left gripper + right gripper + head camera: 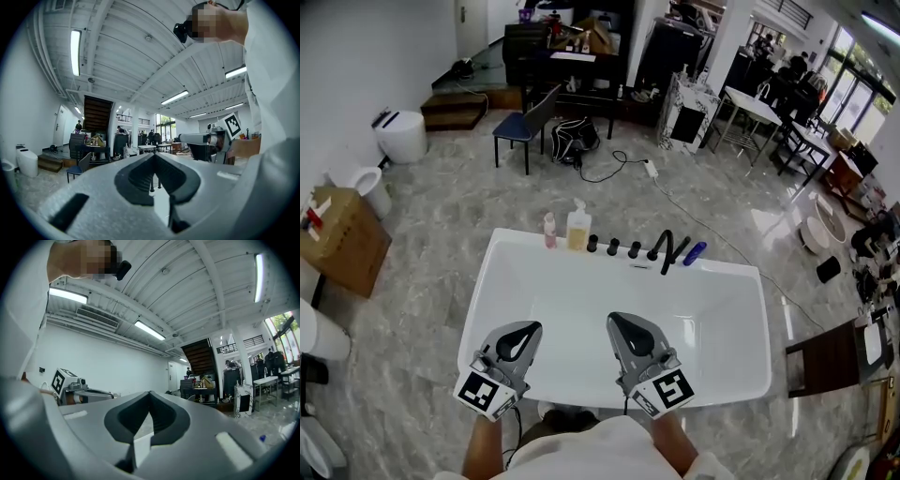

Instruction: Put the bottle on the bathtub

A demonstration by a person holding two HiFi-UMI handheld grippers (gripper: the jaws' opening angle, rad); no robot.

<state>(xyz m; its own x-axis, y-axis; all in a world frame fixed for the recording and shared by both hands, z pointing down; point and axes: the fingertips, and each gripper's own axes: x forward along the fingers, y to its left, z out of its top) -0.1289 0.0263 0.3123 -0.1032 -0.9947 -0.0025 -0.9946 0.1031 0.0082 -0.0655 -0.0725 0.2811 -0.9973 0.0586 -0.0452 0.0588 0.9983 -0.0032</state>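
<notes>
Left gripper: the left gripper (521,334) is held level over the near end of the white bathtub (490,286); its jaws are closed tip to tip with nothing between them.
Right gripper: the right gripper (624,324) is beside it, also level, jaws fully together and empty.
Bottles: a small pink bottle (549,230) and a yellowish pump bottle (578,228) stand upright, just beside each other, on the far rim; a blue bottle (695,252) lies on the same rim, right of the black faucet (667,251).
Fittings: a row of black knobs (612,247) sits between the pump bottle and the faucet.
Which bottle is meant: cannot tell from the task wording.
Progress: every bottle in sight already rests on the tub rim, well apart from both grippers. I judge the placing either finished or not yet begun; nothing is in hand.
Left to do: if a bottle remains to be placed, it is not visible here.
</notes>
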